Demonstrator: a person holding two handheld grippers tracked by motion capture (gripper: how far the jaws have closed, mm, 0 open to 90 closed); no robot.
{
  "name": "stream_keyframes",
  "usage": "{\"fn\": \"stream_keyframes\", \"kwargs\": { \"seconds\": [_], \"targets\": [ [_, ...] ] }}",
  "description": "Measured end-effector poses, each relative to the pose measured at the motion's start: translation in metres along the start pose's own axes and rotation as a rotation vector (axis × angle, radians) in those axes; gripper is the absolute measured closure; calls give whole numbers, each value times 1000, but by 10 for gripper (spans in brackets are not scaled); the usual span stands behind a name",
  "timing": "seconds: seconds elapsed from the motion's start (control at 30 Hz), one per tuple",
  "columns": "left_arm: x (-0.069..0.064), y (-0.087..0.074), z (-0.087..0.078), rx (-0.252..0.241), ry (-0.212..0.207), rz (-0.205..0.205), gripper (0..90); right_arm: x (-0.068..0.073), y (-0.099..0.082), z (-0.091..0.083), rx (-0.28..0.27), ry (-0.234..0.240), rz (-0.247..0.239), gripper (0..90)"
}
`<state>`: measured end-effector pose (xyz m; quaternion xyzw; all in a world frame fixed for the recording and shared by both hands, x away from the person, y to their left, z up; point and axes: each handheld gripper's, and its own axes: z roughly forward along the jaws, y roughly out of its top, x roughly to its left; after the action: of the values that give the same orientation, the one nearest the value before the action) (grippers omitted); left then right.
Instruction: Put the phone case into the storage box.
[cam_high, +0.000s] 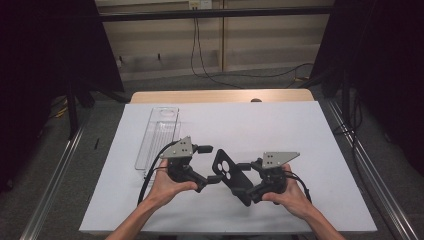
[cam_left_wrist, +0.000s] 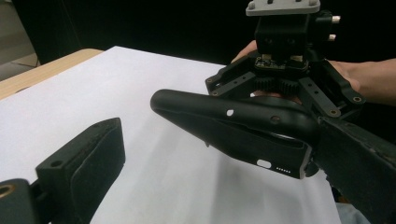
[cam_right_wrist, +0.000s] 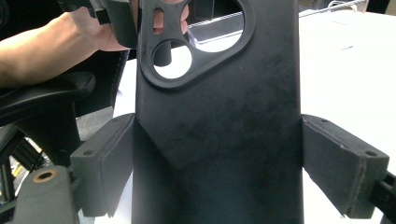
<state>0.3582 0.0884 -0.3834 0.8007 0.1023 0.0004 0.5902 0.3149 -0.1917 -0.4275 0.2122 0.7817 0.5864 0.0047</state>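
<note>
Clamping the phone case (cam_high: 231, 172), the right hand-held gripper (cam_high: 248, 176) hangs mid-table.

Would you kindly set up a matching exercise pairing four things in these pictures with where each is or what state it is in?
Things:
1. black phone case
2. clear plastic tray
3. right gripper
4. white sheet

Places or states:
A. lies at the left, behind the left hand
B. covers the tabletop
C. is held up between both grippers, camera cutout at the far end
D. is shut on the case's lower part

Pairs: 1-C, 2-A, 3-D, 4-B
</note>
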Motion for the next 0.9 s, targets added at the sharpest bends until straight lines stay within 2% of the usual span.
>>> {"fn": "stream_keyframes", "kwargs": {
  "seconds": [0.2,0.5,0.7,0.9],
  "targets": [
    [0,3,0,6,-24,18,28,0,0,0,5,21,3,139],
    [2,4,3,18,-94,32,45,1,0,2,19,47,-4,140],
    [4,3,1,32,-125,16,69,0,0,1,12,68,8,140],
    [3,3,3,42,-138,20,55,1,-1,1,22,80,2,140]
  ]
}}
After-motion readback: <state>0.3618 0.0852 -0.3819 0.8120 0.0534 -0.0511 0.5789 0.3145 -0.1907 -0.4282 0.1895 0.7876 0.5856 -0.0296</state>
